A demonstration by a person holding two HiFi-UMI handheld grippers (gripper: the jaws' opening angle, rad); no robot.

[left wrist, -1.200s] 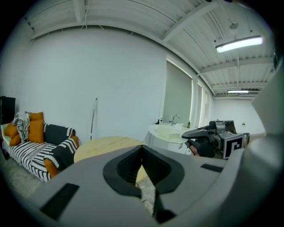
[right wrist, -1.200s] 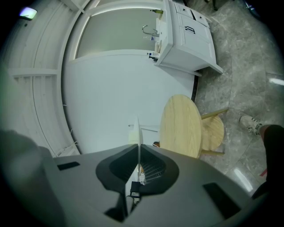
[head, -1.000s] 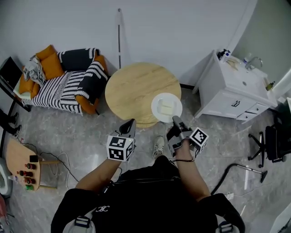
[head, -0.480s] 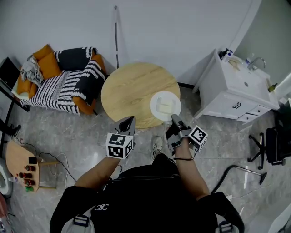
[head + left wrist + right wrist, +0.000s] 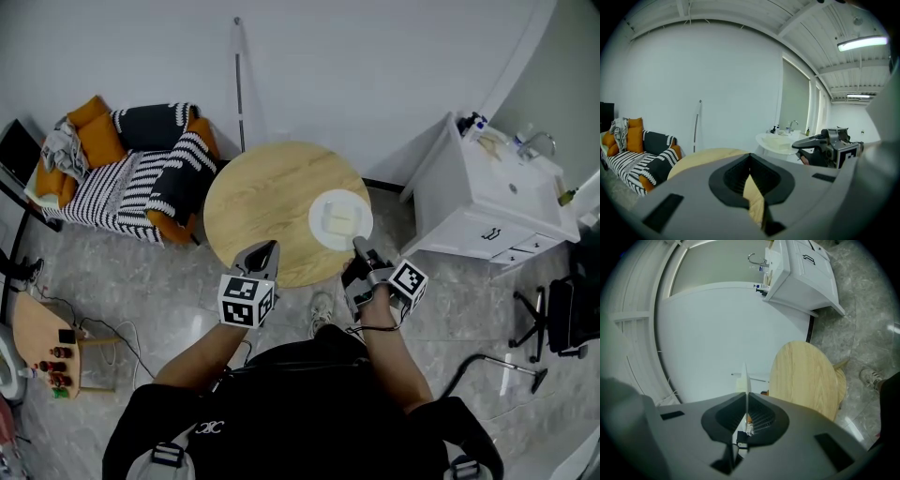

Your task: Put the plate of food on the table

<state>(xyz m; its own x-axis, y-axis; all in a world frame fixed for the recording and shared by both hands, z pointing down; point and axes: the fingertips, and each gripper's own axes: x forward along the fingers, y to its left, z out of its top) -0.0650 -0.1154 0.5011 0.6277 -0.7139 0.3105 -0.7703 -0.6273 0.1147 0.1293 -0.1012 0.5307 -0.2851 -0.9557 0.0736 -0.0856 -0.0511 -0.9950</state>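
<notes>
**Plate in right claw, right edge of table**

Right gripper [image 5: 357, 246] is clamped on the near rim of the plate [image 5: 324, 232]. In the right gripper view the rim shows edge-on, a thin white line pinched between the two jaws.

Plate: white, round, level. Food [image 5: 343, 219] is a pale block at its middle.

From the head view the plate lies over the right edge of the table [image 5: 262, 202], a round wooden top, with its outer rim about flush with that edge. Cannot tell whether the plate rests on the wood or hangs just above it.

Left gripper [image 5: 267, 249] shows over the table's near edge, apart from the plate and to its left. Jaws are together, with nothing between them. In its own view the right gripper and the plate show off to the right.

Surroundings:
- Sofa [image 5: 141, 173], striped, with orange cushions, beyond the table's left edge.
- White cabinet [image 5: 469, 211] with a sink, past the right edge.
- Thin pole [image 5: 238, 84] stands against the wall behind the table.
- One shoe [image 5: 322, 305] on the floor by the near edge.
</notes>
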